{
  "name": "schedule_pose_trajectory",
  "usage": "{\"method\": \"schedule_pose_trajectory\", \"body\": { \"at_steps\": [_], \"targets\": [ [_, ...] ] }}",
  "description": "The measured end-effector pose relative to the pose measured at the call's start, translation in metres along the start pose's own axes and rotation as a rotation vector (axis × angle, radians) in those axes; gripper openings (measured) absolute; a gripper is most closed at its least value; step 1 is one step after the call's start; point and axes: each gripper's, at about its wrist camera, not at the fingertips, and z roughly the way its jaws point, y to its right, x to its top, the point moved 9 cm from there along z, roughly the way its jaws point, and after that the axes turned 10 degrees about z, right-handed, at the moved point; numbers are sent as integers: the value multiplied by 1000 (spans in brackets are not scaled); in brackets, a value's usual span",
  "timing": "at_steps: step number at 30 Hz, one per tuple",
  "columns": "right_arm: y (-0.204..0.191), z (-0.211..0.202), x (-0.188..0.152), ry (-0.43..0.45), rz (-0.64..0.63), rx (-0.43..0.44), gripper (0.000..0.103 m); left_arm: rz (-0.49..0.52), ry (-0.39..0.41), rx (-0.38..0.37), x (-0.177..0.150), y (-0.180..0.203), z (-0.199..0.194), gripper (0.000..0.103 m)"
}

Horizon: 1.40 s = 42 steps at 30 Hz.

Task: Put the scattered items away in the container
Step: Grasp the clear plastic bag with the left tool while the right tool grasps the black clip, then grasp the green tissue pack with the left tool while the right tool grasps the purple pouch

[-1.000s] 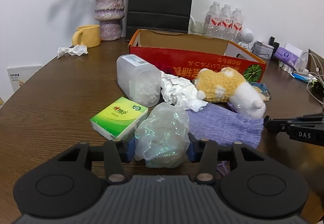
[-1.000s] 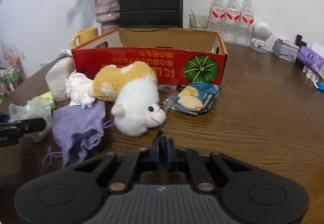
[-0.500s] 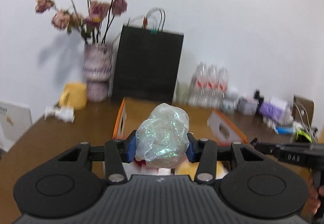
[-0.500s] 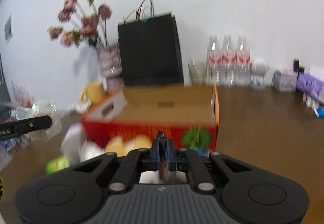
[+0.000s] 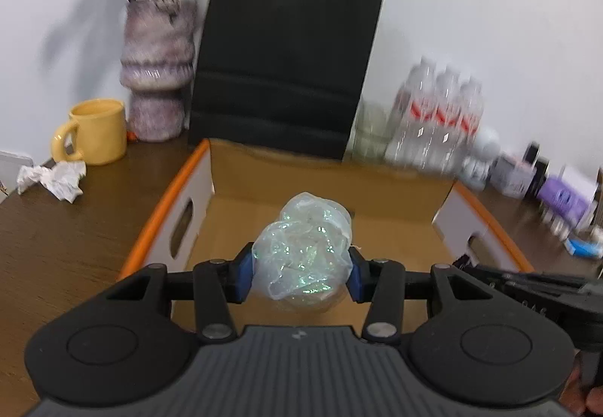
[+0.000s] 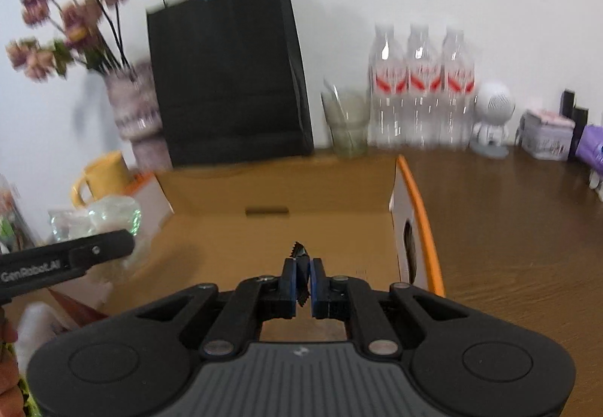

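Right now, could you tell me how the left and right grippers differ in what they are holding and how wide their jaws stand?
The left gripper has its jaws spread around a bulky crumpled plastic bag; the right gripper has its jaws almost together on only a thin, dark, jagged-edged scrap, too small to identify. The bag bulges well beyond the left jaws; the scrap barely clears the right ones. Both hover above the open box.

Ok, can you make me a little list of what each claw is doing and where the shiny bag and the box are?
left claw: shut on the shiny crumpled bag
shiny crumpled bag: held above the open cardboard box
right claw: nearly shut on a thin dark serrated scrap, also over the box
cardboard box: nothing visible on its floor
outside the box: yellow mug, crumpled tissue
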Motion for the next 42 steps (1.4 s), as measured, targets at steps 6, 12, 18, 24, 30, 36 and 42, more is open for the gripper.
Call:
{"method": "schedule_pose_trajectory", "body": {
  "at_steps": [6,12,18,24,30,36,42],
  "targets": [
    [-4,3,-4,-18,-44,-23,21,32,2,30,-5,4,1,73],
    [-13,-4,-6,-10,-79,-13,69,39,31,37,2,4,-8,93],
    [-16,-18,-2,23,-78,-5,102,42,85,26,13,7,-29,103],
    [-15,-64,5,77,-33,17,103,28,174,25,20,1,-79,103],
    [-14,-114,-7,129,-51,21,103,37,251,55,13,-17,-138,103],
    [-3,-160,-41,136,-57,8,103,35,265,105,-17,-42,-190,103],
    [5,-182,-88,76,-40,5,103,41,194,115,-64,-54,-213,103]
  ]
}}
